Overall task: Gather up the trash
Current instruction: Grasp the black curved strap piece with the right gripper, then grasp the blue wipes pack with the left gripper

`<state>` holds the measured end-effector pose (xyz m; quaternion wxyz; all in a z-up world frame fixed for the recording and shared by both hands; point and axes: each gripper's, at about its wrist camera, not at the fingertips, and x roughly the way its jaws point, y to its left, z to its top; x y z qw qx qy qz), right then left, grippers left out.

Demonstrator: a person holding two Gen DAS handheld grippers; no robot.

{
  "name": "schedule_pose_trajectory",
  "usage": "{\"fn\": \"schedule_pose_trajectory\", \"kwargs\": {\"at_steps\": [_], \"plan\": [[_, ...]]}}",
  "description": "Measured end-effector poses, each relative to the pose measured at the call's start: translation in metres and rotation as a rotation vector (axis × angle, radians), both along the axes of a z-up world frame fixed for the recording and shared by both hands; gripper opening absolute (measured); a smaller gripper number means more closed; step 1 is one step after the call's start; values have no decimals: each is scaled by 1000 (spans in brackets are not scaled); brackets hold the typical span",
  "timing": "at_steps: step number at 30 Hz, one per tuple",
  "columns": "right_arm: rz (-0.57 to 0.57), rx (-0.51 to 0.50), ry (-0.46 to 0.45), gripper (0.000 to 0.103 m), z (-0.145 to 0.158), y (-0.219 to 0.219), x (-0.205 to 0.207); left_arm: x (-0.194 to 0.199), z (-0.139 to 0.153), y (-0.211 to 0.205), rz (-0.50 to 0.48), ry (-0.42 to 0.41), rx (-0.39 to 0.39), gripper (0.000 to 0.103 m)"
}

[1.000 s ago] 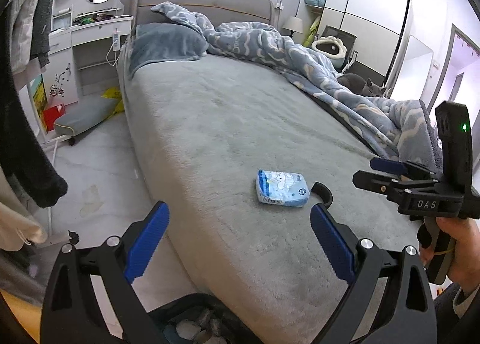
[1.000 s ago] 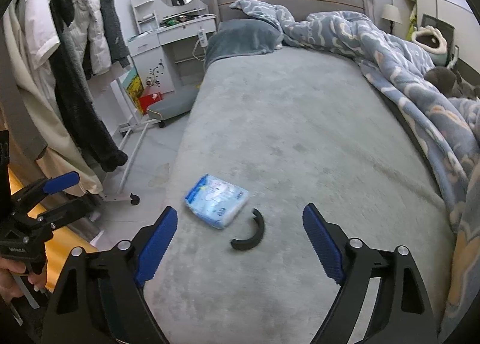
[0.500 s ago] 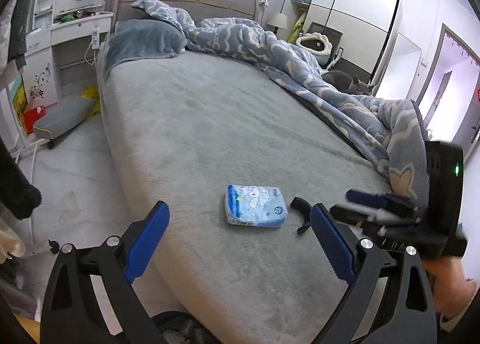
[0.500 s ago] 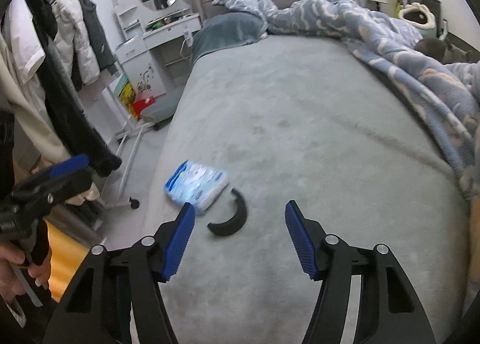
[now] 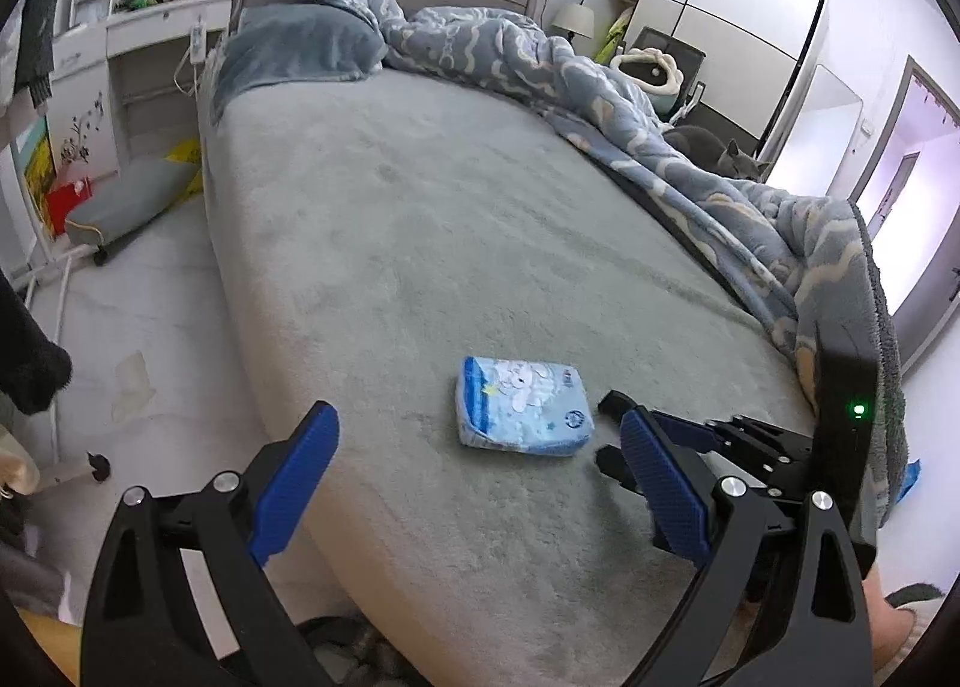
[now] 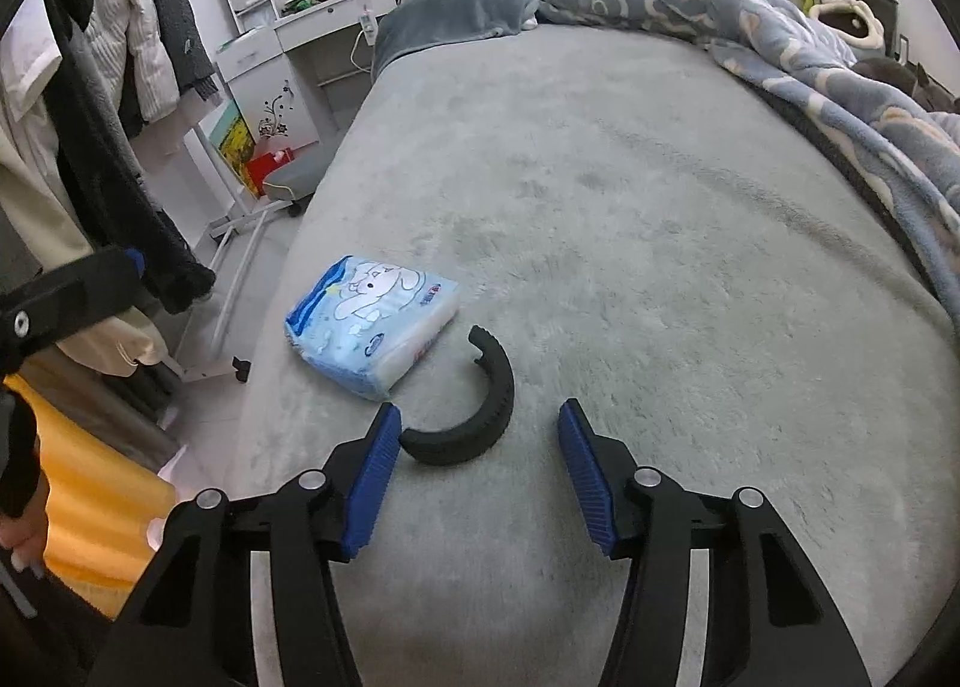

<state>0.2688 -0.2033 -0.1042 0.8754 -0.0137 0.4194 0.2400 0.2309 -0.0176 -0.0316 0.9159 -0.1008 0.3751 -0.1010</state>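
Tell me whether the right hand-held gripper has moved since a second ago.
Yes. The right hand-held gripper came down toward the black curved piece on the bed, jaws closing.

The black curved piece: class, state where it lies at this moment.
In the right wrist view the black curved piece lies on the grey bed near its foot, just right of the tissue pack, between the right gripper's open fingers.
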Motion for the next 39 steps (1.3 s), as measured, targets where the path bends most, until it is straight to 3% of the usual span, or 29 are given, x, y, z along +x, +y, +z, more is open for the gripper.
{"fn": "schedule_pose_trajectory", "kwargs": {"at_steps": [16,18,20,22,33,39], "plan": [[-10,52,6,54,-11,-4,17,7,-9,-4,-14,30,-15,97],[-9,69,6,51,-10,-6,18,8,-10,-7,-17,26,-2,97],[-8,82,12,38,-9,-8,19,9,-12,-9,-17,21,11,97],[-1,93,16,32,-7,-10,20,10,-14,-11,-21,12,13,97],[-10,139,10,31,4,-18,18,17,-27,-17,-47,25,45,97],[-49,230,6,31,25,-34,22,27,-37,-24,-64,60,18,98]]}}
